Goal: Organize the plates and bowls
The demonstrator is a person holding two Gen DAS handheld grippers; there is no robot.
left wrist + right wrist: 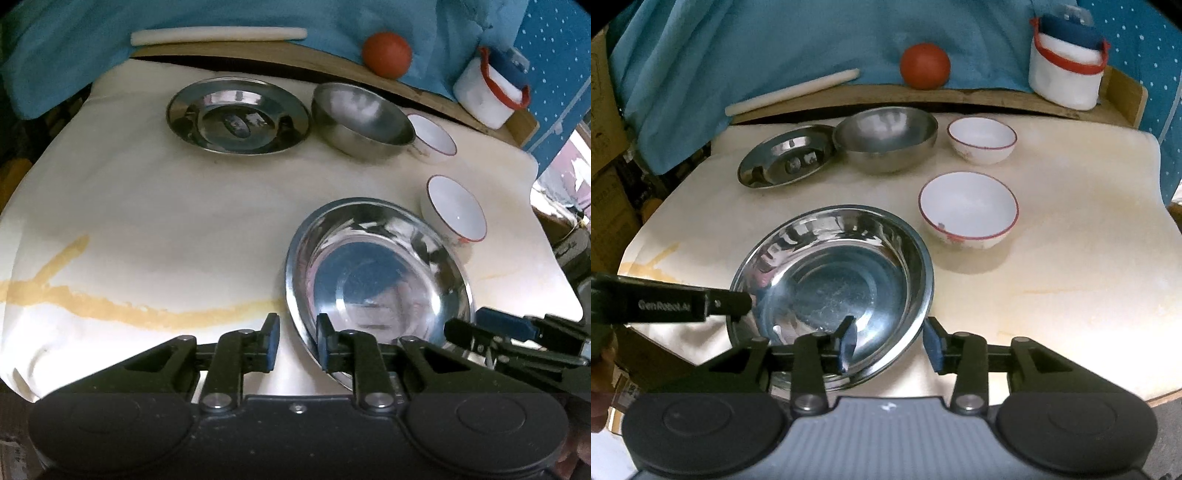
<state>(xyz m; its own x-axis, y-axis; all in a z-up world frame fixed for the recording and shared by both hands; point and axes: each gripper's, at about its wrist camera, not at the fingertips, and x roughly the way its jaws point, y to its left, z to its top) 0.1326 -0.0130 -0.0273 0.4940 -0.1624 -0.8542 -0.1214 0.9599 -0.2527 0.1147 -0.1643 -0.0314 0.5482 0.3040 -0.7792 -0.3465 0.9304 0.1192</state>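
Makeshift home corner: draped blue cloth, cardboard boxes, cream-covered table.

Near steel plate upright on table, rim between tool pads.

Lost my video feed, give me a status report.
Both grippers, left and right, open astride near steel plate rim, pads clear. Plate flat on table. Nothing in the way.

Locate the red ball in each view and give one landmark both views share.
Left wrist view: red ball at top right of centre, on the wooden ledge.
Right wrist view: red ball at top centre, on the same ledge.
Shared landmark: the white red-rimmed container to its right.
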